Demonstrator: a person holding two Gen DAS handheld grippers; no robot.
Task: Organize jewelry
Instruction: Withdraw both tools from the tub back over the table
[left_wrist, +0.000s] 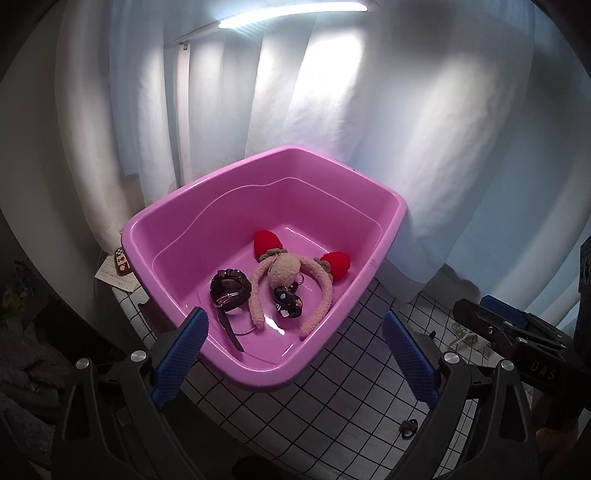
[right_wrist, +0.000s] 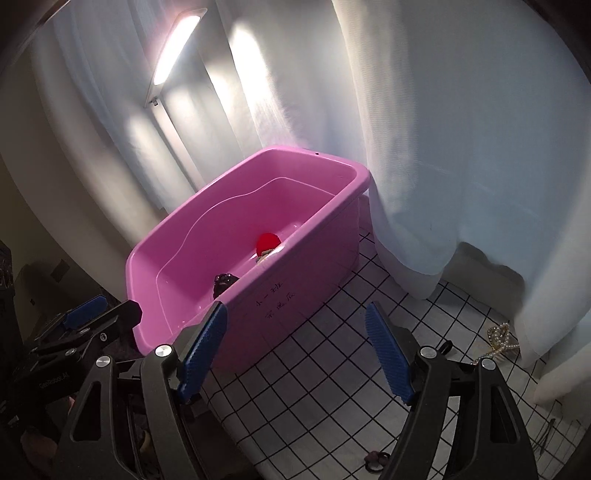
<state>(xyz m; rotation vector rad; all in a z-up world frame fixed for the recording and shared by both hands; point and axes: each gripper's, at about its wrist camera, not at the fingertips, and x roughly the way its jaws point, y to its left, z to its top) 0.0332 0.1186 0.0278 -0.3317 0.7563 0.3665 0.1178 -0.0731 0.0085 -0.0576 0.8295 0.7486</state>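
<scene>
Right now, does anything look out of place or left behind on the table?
Yes. A pearl hair clip and a small dark ring lie on the checked cloth, outside the pink tub holding the other pieces.

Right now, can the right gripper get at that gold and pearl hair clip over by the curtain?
Probably yes. The right gripper is open and empty, and the hair clip lies in the open on the checked cloth at the curtain's foot, with nothing between them.

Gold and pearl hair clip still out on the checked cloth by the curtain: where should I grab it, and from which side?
Take the hair clip across its narrow middle, coming down from above with the open right gripper. It seems to lie flat, and the curtain crowds its far side.
</scene>
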